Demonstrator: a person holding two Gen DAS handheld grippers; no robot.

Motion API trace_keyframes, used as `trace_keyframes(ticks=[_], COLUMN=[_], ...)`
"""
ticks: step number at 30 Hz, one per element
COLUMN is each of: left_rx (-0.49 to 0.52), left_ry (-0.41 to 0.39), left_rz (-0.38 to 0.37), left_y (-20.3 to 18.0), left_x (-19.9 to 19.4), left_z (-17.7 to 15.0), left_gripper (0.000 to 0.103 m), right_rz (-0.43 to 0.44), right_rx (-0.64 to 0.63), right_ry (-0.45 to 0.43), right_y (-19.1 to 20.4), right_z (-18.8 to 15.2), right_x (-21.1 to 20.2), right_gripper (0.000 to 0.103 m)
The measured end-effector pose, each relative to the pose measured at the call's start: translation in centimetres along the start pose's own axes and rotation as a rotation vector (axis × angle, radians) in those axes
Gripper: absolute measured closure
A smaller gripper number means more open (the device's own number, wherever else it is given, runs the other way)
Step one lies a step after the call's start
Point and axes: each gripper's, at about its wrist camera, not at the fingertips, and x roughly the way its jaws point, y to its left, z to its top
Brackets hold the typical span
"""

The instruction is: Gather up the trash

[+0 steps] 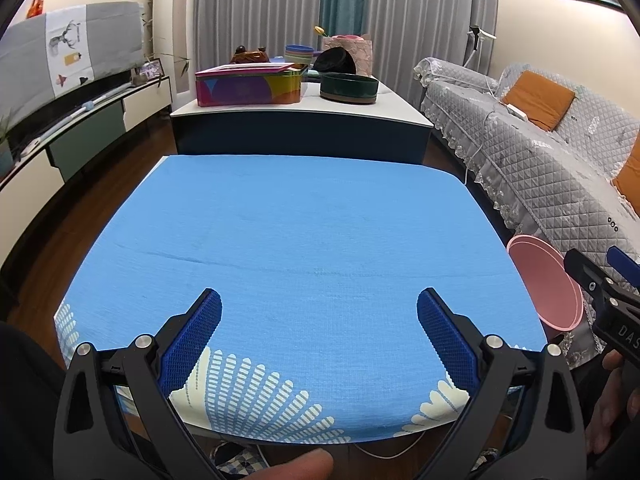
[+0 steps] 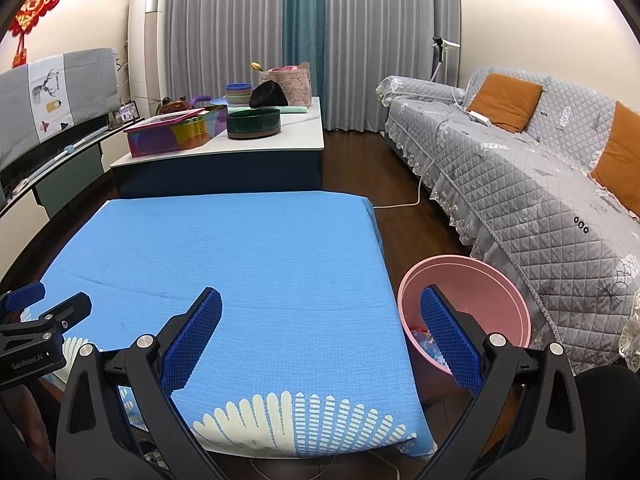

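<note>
Two handheld grippers hang over a square surface [image 1: 304, 240] draped in a blue woven cloth [image 2: 224, 252] with white fan-shaped prints along its near edge. The left gripper [image 1: 319, 312] has its ridged blue fingers [image 1: 200, 336] spread wide, nothing between them; the right gripper [image 2: 320, 312] is likewise spread and empty, one of its fingers [image 2: 448, 336] overlapping the bin in its own view. A round pink plastic waste bin [image 2: 496, 280] stands on the dark wood floor just beside the surface's right edge, in the lower right of the right wrist frame, with crumpled trash [image 2: 424, 340] visible inside. A quilted grey sofa [image 2: 540, 184] runs along the right, leaving a narrow aisle. Beyond, a white-topped coffee table [image 1: 304, 114] holds one colourful rectangular box [image 1: 250, 86].
</note>
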Motion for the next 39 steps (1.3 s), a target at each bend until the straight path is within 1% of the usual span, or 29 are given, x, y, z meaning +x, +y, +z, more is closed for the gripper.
trace_keyframes(ticks=[7,16,23,35,39], left_rx=[0.005,0.023,0.016,0.019,0.031], left_ry=[0.014,0.006,0.011,0.004,0.010], left_rz=[-0.002,0.005,0.007,-0.012,-0.004], left_y=[-0.3,-0.8,-0.8,-1.0,-1.4], left_x=[0.4,0.3,0.4,0.0,0.2], left_z=[-0.1,-0.2,-0.4,-0.5,-0.4], left_gripper=[0.008,0.008,0.008,0.008,0.008], right_rz=[0.001,0.000,0.001,0.001,0.001], right_rx=[0.002,0.001,0.001,0.000,0.001], right_ry=[0.000,0.000,0.000,0.000,0.000], right_y=[0.0,0.0,0.0,0.0,-0.2], right_z=[0.0,0.0,0.0,0.0,-0.2], right_x=[0.1,0.0,0.0,0.0,0.0], right_gripper=[0.005,0.005,0.005,0.005,0.005])
